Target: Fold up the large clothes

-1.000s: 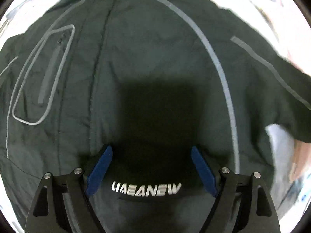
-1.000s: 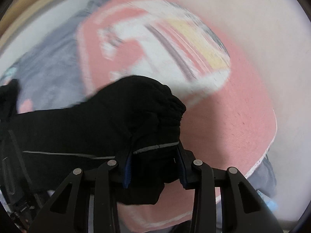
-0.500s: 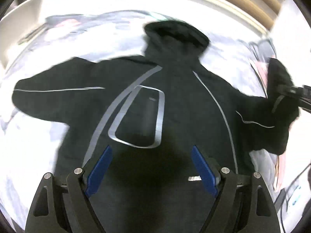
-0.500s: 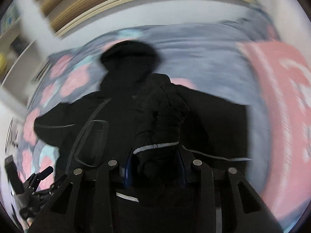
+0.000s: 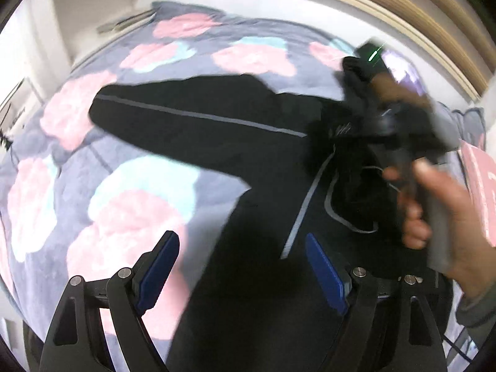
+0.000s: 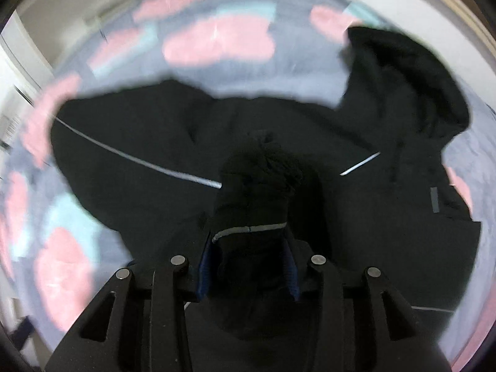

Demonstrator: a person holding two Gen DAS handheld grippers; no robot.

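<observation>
A black hooded jacket (image 5: 263,294) with thin grey stripes lies spread on the bedspread (image 5: 139,186). Its one sleeve (image 5: 186,124) stretches out to the left. My left gripper (image 5: 241,266) hangs open over the jacket's left edge with nothing between its blue pads. My right gripper (image 6: 248,248) has the other sleeve's cuff (image 6: 254,192) between its pads, and its jaws are opening. The cuff hangs over the jacket's body (image 6: 155,170), with the hood (image 6: 412,71) at the upper right. In the left wrist view a person's hand (image 5: 443,217) holds that gripper, blurred.
The grey bedspread (image 6: 217,40) has pink and turquoise patches. A white shelf unit (image 5: 102,0) stands beyond the bed's far left. A wooden strip (image 5: 403,9) runs along the wall behind. Something pink (image 5: 483,179) lies at the right edge.
My right gripper has swung the sleeve cuff from over the pink thing across onto the jacket's body. My left gripper has drawn back and to the left, off the jacket's front.
</observation>
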